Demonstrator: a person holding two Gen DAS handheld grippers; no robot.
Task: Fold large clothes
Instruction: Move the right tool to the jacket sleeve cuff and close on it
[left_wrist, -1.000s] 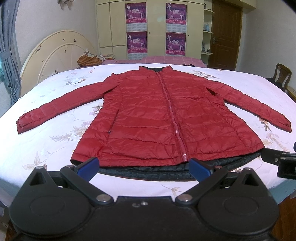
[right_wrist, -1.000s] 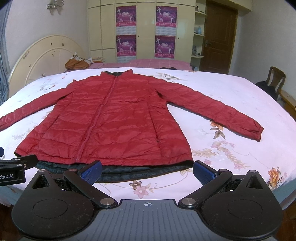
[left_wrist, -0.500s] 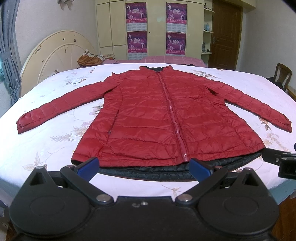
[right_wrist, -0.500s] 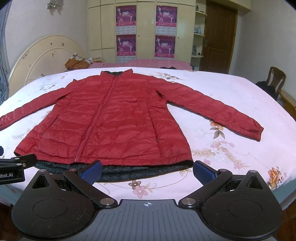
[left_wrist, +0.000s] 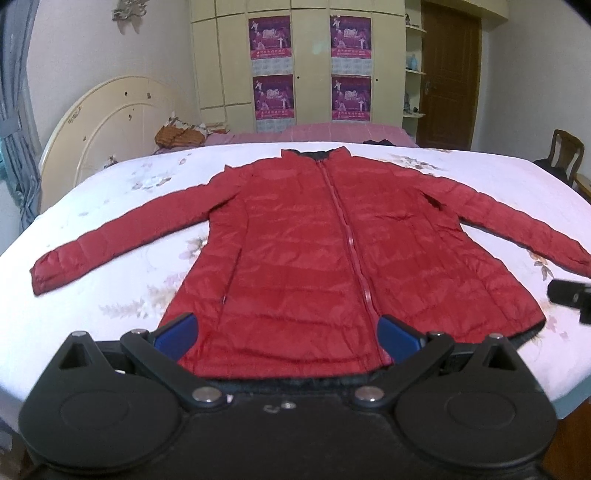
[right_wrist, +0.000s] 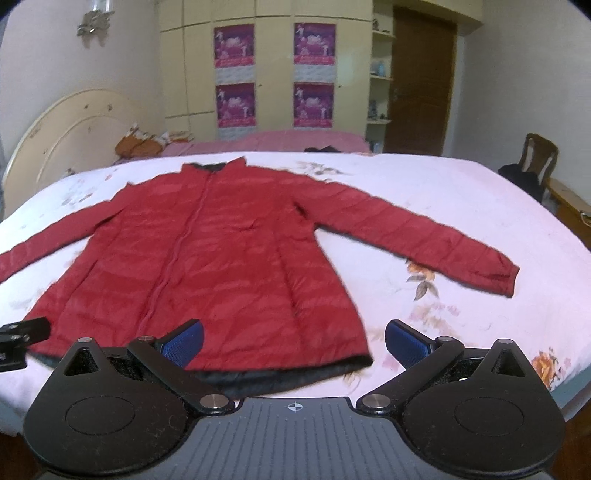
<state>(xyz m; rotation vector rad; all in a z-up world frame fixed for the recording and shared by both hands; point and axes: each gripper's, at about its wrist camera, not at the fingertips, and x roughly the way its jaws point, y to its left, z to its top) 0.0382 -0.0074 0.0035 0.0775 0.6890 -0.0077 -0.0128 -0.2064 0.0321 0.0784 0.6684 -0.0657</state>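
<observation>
1. We see no writing that can be read; four purple posters (left_wrist: 272, 98) hang on the cream wardrobe doors far beyond the jaws, their print too small to make out.
2. We count one red jacket (left_wrist: 317, 258), two sleeves, one zip, one wooden chair (right_wrist: 537, 157) off to the right.
3. The jacket is puffy, quilted in horizontal bands, with a dark lining showing at the hem. It lies flat, front up, sleeves spread, on a bed (left_wrist: 110, 288) covered in a pale floral sheet.
4. Our left gripper (left_wrist: 286, 334) has its jaws wide apart, holding nothing; its blue pads sit over the hem, the left half of the jacket between them.
5. Our right gripper (right_wrist: 293, 341) is likewise spread and empty; the jacket's right hem corner lies between its jaws.
</observation>
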